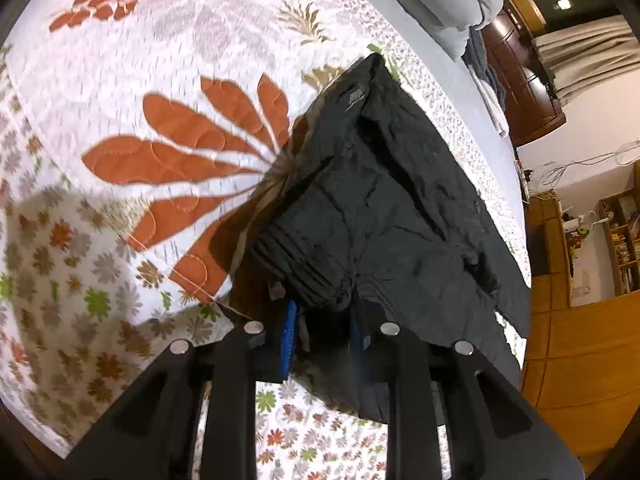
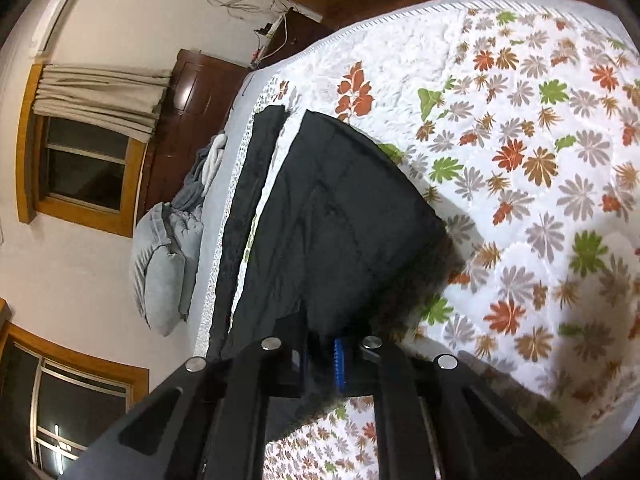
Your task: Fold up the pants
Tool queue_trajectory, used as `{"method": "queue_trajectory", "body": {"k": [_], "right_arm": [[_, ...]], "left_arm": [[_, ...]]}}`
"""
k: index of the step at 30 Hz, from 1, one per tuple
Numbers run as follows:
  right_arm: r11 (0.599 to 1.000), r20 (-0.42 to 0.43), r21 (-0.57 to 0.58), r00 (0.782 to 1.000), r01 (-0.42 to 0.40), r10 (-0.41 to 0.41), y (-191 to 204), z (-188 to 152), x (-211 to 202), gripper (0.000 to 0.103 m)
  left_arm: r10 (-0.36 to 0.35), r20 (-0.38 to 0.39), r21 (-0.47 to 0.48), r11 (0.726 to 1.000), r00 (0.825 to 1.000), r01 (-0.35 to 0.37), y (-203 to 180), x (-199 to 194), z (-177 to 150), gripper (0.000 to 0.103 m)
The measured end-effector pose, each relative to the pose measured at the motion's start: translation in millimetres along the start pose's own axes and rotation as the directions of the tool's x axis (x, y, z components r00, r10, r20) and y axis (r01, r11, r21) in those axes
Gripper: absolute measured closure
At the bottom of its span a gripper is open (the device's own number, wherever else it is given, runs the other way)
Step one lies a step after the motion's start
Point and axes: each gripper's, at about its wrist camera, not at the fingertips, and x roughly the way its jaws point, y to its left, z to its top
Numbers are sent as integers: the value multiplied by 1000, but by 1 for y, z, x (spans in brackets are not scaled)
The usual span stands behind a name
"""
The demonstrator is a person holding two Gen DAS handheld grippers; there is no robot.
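Now both grippers pinch the black pants (image 1: pixel 384 200): left gripper (image 1: pixel 322 324) clamps the ribbed waistband, right gripper (image 2: pixel 322 354) clamps another edge, above the floral quilt (image 1: pixel 120 80).

Bedroom with a loud floral quilt

White quilt (image 1: pixel 168 64) with big orange leaves and little flowers covers the bed, grey pillows (image 2: pixel 160 264) bunched at the head by a dark wood headboard (image 2: pixel 188 120), beige curtain (image 2: pixel 100 96) over a wood-framed window (image 2: pixel 80 168), bookshelf (image 1: pixel 620 240) across the wooden floor (image 1: pixel 580 344).
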Motion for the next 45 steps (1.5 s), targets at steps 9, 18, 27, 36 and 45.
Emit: {"method": "queue_trajectory", "body": {"k": [9, 18, 27, 36, 45], "right_arm": [[999, -34, -49, 999, 17, -19, 13, -23, -12, 94], [995, -98, -96, 994, 42, -52, 17, -60, -18, 94], [986, -141, -131, 983, 102, -120, 20, -72, -5, 94], [964, -189, -213, 961, 160, -201, 34, -62, -23, 36], [838, -103, -478, 931, 263, -351, 125, -42, -35, 17]], "left_arm": [[13, -9, -9, 1000, 1000, -14, 11, -36, -5, 84], [12, -11, -76, 997, 1000, -13, 58, -68, -27, 84], [21, -27, -109, 994, 999, -24, 79, -65, -31, 81], [50, 4, -5, 999, 999, -50, 62, -90, -38, 15], [-34, 114, 160, 987, 993, 15, 2, -123, 41, 3]]}}
